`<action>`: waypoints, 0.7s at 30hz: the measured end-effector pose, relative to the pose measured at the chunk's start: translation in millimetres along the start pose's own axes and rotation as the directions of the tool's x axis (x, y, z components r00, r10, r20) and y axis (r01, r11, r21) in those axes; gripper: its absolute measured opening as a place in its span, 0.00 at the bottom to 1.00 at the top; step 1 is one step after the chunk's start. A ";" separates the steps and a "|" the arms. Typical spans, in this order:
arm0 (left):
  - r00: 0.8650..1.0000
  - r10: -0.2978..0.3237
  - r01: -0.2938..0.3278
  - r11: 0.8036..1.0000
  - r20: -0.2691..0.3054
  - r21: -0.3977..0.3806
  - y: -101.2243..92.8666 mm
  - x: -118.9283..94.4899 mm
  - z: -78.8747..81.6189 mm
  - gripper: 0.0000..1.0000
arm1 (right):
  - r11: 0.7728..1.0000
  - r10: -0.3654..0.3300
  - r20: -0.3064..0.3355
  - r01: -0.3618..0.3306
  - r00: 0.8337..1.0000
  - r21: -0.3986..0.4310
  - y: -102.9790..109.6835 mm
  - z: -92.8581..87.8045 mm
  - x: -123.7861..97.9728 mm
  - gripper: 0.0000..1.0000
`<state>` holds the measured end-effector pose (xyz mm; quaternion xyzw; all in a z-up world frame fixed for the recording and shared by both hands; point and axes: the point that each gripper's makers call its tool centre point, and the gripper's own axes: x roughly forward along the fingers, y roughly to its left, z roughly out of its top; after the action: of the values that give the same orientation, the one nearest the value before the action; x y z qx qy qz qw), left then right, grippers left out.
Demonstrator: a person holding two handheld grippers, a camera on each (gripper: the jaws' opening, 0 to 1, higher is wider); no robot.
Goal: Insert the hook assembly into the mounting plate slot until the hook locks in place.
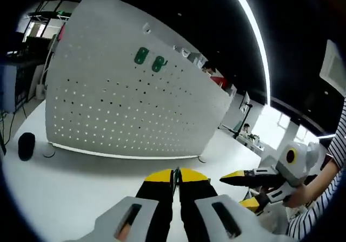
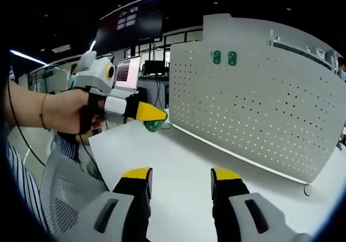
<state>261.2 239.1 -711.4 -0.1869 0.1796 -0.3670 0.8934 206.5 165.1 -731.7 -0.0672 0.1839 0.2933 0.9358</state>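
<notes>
A white pegboard (image 1: 130, 106) stands upright on the white table (image 1: 70, 188), with two green hooks (image 1: 149, 59) mounted near its top. My left gripper (image 1: 175, 176) is shut on a thin green hook piece (image 1: 176, 172), a short way in front of the board. The right gripper view has this green hook (image 2: 155, 125) under the yellow tips of the left gripper (image 2: 154, 115), held up left of the pegboard (image 2: 259, 112). The mounted hooks (image 2: 224, 57) sit high on the board. My right gripper (image 2: 181, 172) is open over the table with nothing in it, and the right gripper (image 1: 243, 189) enters the left gripper view low on the right.
A black round object (image 1: 26, 144) lies on the table left of the board. A person's hand (image 2: 65, 112) and striped sleeve (image 1: 324, 198) hold the grippers. A lit monitor (image 2: 127, 71) and desks stand behind. Bare table (image 2: 178, 150) lies in front of the board.
</notes>
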 end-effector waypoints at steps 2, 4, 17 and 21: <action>1.000 0.004 -0.004 1.000 0.006 0.003 -1.8 -1.5 -0.3 0.02 | 1.000 0.006 0.009 -0.006 1.000 0.014 2.4 4.5 2.9 0.40; 1.000 0.003 -0.003 1.000 0.018 -0.002 -2.9 -2.6 0.4 0.02 | 1.000 0.008 0.019 -0.008 1.000 0.026 3.8 9.0 5.7 0.39; 0.996 0.001 0.001 1.000 0.085 -0.019 -12.0 -4.4 7.9 0.02 | 0.992 0.060 0.067 -0.067 0.996 0.106 18.5 37.5 23.8 0.31; 0.995 -0.015 0.017 1.000 0.095 -0.016 -15.4 -4.0 6.9 0.02 | 0.986 0.094 0.082 -0.104 0.992 0.130 25.7 45.9 27.4 0.26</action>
<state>252.6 233.3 -697.5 -0.2132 0.1386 -0.3633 0.8963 226.6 211.2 -700.3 0.0163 0.1708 0.3288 0.9287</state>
